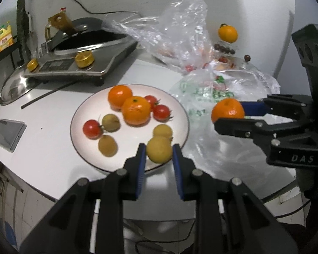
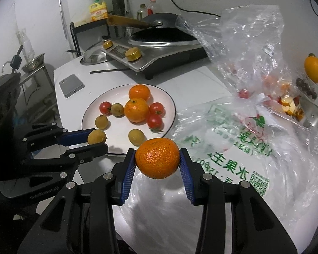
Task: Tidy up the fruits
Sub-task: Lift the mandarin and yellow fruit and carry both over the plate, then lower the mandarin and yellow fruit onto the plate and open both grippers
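A white plate (image 1: 82, 114) (image 2: 169, 103) holds two oranges (image 1: 136, 110), three cherry tomatoes (image 1: 92, 128) and several small yellow-brown fruits (image 1: 107, 145). My left gripper (image 1: 159, 152) is shut on a yellow fruit (image 1: 159, 149) (image 2: 96, 136) over the plate's near rim. My right gripper (image 2: 157, 158) is shut on an orange (image 2: 157, 158) (image 1: 227, 110), held above a printed plastic bag (image 2: 233, 152) to the right of the plate.
A clear crumpled bag (image 1: 176, 36) with tomatoes lies behind the plate. An induction cooker with a wok (image 1: 84, 53), a steel lid (image 1: 14, 86), a chopstick (image 1: 48, 94) and a phone (image 1: 7, 134) lie to the left. An orange (image 1: 227, 33) sits on a rack at the far right.
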`<action>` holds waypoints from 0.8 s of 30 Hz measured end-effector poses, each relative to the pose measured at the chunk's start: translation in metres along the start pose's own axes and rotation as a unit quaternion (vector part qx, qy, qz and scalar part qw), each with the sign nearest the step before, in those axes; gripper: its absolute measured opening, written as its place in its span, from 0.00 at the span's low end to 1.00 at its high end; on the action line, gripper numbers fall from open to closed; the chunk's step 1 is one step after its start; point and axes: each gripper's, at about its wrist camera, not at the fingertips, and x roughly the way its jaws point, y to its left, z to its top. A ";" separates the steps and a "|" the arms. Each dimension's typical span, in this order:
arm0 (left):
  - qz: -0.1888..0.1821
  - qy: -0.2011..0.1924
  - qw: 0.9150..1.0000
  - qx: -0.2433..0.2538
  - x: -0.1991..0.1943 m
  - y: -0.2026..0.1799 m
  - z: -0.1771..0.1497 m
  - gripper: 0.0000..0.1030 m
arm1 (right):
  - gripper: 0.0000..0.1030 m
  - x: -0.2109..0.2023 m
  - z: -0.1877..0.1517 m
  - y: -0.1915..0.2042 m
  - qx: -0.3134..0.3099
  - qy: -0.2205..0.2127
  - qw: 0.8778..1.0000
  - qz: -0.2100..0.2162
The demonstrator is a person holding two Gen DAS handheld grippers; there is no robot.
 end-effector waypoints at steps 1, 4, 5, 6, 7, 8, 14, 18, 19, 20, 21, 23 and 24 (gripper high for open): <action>0.002 0.001 1.000 -0.002 0.002 0.003 0.000 0.25 | 0.42 0.002 0.001 0.002 -0.001 0.001 1.000 0.001; 0.008 0.003 1.000 -0.006 0.006 0.009 -0.001 0.25 | 0.42 0.007 0.003 0.005 -0.003 0.005 1.000 0.004; 0.010 0.004 1.000 -0.008 0.008 0.011 -0.001 0.25 | 0.42 0.008 0.003 0.006 -0.004 0.006 1.000 0.005; 0.011 0.005 1.000 -0.009 0.009 0.013 -0.001 0.25 | 0.42 0.011 0.004 0.007 -0.005 0.008 1.000 0.006; 0.011 0.006 1.000 -0.010 0.011 0.014 0.000 0.25 | 0.42 0.012 0.005 0.008 -0.006 0.009 1.000 0.007; 0.013 0.008 1.000 -0.011 0.013 0.015 -0.001 0.25 | 0.42 0.013 0.005 0.008 -0.007 0.010 1.000 0.007; 0.027 0.018 0.999 -0.019 0.022 0.024 0.000 0.26 | 0.42 0.022 0.012 0.013 -0.012 0.016 1.000 0.011; 0.044 0.013 0.999 -0.016 0.021 0.030 0.001 0.26 | 0.42 0.029 0.018 0.018 -0.017 0.020 1.000 0.015; 0.045 0.012 0.999 -0.017 0.021 0.032 0.000 0.26 | 0.42 0.030 0.018 0.019 -0.018 0.020 0.999 0.017; 0.047 0.012 0.999 -0.019 0.020 0.034 0.000 0.27 | 0.42 0.032 0.020 0.021 -0.020 0.022 0.999 0.018; 0.048 0.010 0.999 -0.021 0.019 0.037 0.000 0.28 | 0.42 0.035 0.021 0.023 -0.022 0.023 0.999 0.020; 0.048 0.008 0.998 -0.025 0.016 0.042 -0.001 0.29 | 0.42 0.038 0.023 0.028 -0.027 0.025 0.999 0.022; 0.049 0.007 0.998 -0.029 0.015 0.045 -0.002 0.29 | 0.42 0.040 0.025 0.031 -0.029 0.025 0.999 0.024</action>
